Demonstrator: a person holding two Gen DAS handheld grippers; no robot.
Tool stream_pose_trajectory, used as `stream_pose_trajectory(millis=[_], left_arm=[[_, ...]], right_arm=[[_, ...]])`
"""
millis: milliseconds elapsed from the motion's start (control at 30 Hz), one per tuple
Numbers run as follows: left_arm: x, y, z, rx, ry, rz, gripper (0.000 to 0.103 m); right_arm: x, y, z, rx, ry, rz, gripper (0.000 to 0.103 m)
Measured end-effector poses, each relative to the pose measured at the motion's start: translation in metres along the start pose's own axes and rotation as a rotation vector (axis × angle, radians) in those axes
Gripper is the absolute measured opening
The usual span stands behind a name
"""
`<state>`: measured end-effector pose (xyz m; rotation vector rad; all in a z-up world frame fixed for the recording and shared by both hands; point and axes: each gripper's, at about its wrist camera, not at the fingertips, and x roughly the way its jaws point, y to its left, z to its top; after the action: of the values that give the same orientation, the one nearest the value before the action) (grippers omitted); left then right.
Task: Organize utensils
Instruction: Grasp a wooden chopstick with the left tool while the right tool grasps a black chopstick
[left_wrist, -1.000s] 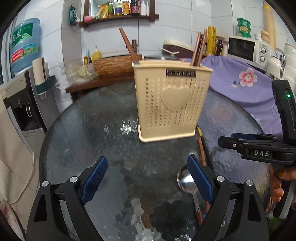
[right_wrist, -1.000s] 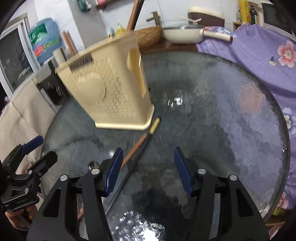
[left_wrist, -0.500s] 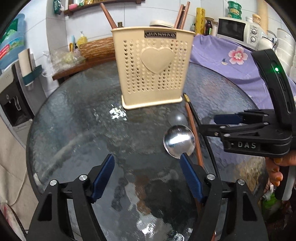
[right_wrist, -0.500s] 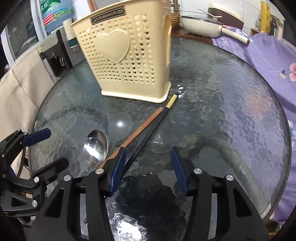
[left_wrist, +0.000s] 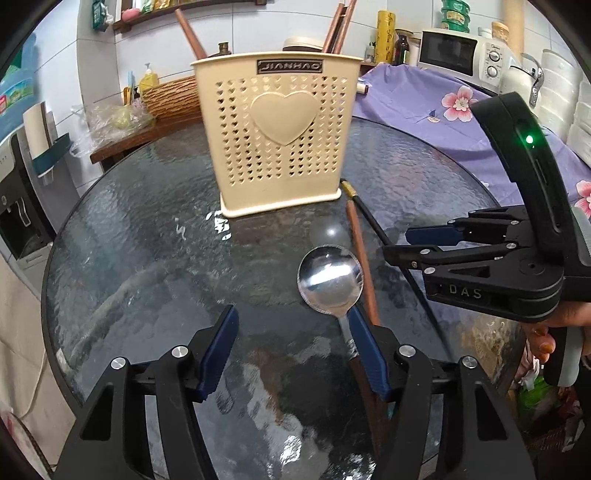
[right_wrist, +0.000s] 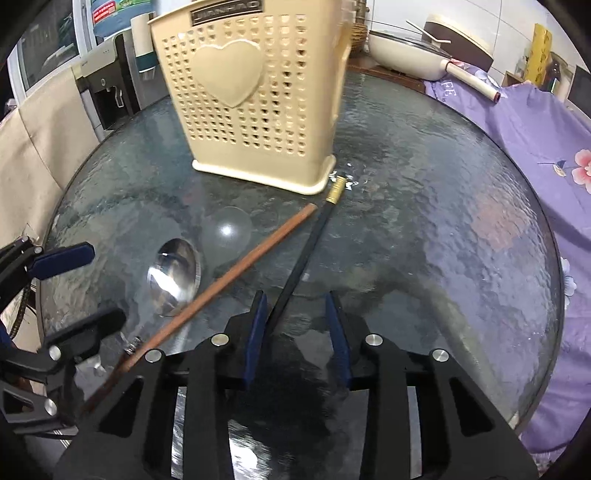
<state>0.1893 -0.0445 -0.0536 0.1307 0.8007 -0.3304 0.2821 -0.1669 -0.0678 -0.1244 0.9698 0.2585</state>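
While a few sticks were already stood in the holder (left_wrist: 277, 140), the spoon (left_wrist: 330, 279) and two chopsticks (right_wrist: 255, 258) were left on the table (right_wrist: 424, 206), approached by the closing, empty left gripper (left_wrist: 291, 350) and right gripper (right_wrist: 295, 328)

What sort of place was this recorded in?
Most likely a home kitchen or dining corner: a microwave on the counter, a lidded pan behind the round glass table, and a water dispenser by the wall.
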Motion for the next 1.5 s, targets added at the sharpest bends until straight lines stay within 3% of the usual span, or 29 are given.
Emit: stream_pose_trajectory(millis=[467,533,600,933,1167,1300,1367,1433,1500], left_arm=[[0.023,-0.030,0.038,0.103,0.014,0.007,0.051],[0.030,-0.038,0.048,0.129,0.022,0.006,0.049],[0.038,-0.047,0.056,0.172,0.032,0.016,0.048],[0.080,-0.070,0.084,0.261,0.099,0.050,0.046],[0.100,-0.077,0.087,0.282,0.135,0.064,0.046],[0.104,-0.074,0.090,0.268,0.146,0.048,0.044],[0.105,-0.072,0.092,0.257,0.155,0.025,0.032],[0.103,-0.070,0.090,0.246,0.162,0.006,0.021],[0.104,-0.070,0.089,0.238,0.165,-0.002,0.011]], right_arm=[[-0.002,-0.041,-0.002,0.030,0.031,-0.035,0.023],[-0.003,-0.042,-0.003,0.028,0.033,-0.036,0.012],[-0.003,-0.045,-0.003,0.038,0.034,-0.038,0.008],[-0.007,-0.074,-0.009,0.110,0.048,-0.009,0.007],[-0.011,-0.094,-0.003,0.166,0.006,0.021,0.008],[-0.006,-0.100,0.007,0.189,0.003,0.054,0.009],[-0.002,-0.102,0.014,0.188,0.006,0.061,0.014],[0.002,-0.102,0.021,0.191,0.000,0.069,0.035],[0.006,-0.105,0.029,0.208,-0.012,0.078,0.040]])
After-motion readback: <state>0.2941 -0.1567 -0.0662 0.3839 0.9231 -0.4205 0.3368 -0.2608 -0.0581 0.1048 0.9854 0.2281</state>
